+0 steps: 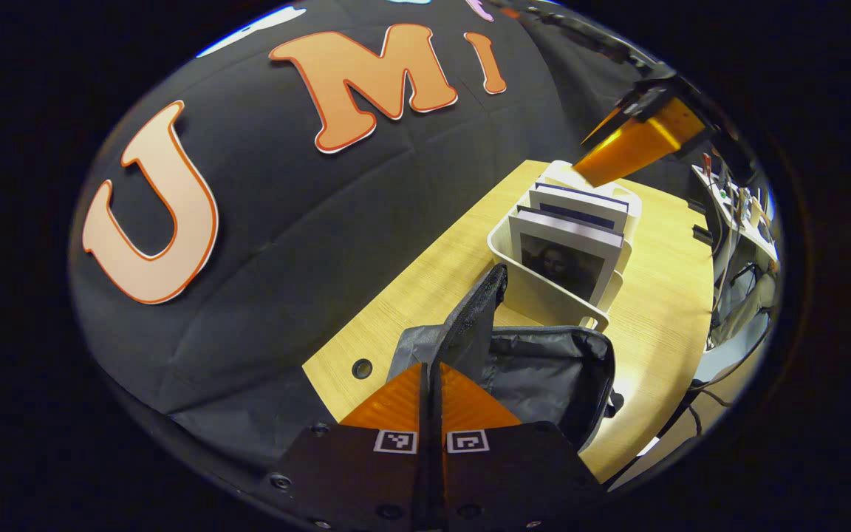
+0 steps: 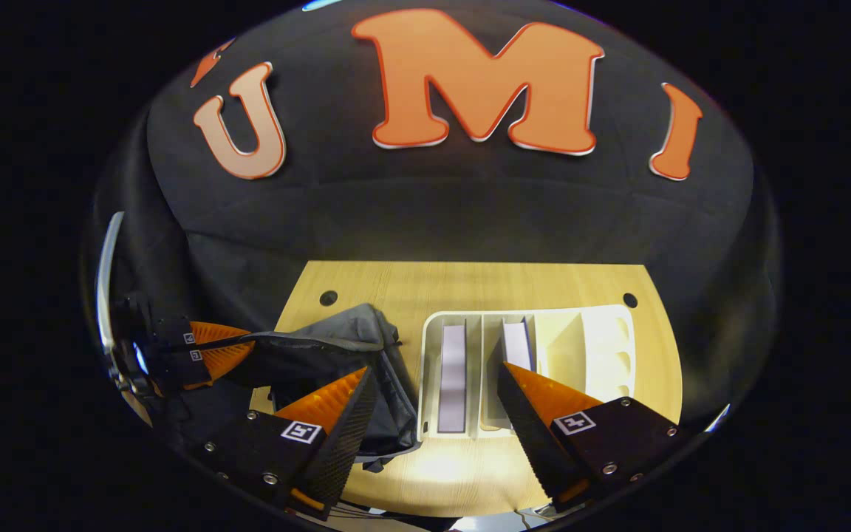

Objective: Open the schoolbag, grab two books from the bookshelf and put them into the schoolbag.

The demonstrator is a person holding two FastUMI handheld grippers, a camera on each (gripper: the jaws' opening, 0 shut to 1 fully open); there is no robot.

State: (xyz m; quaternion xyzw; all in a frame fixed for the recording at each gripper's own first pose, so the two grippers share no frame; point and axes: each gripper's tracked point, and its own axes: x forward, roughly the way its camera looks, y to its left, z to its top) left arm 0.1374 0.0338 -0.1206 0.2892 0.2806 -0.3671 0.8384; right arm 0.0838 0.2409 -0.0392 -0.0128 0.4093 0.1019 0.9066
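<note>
The dark grey schoolbag lies open on the wooden table, its lining showing. My left gripper is shut on the bag's black flap edge and holds it up. Beyond the bag stands the white bookshelf rack with several upright books. In the right gripper view, my right gripper hangs open above the rack, its fingers on either side of a pale-spined book. A second book stands one slot to the right. The bag sits left of the rack, with the left gripper gripping its edge.
The light wood table has a cable hole near each back corner. The black cloth wall closes off the back. Past the table's right edge there are cables and cluttered gear. The rack's right-hand compartments hold nothing.
</note>
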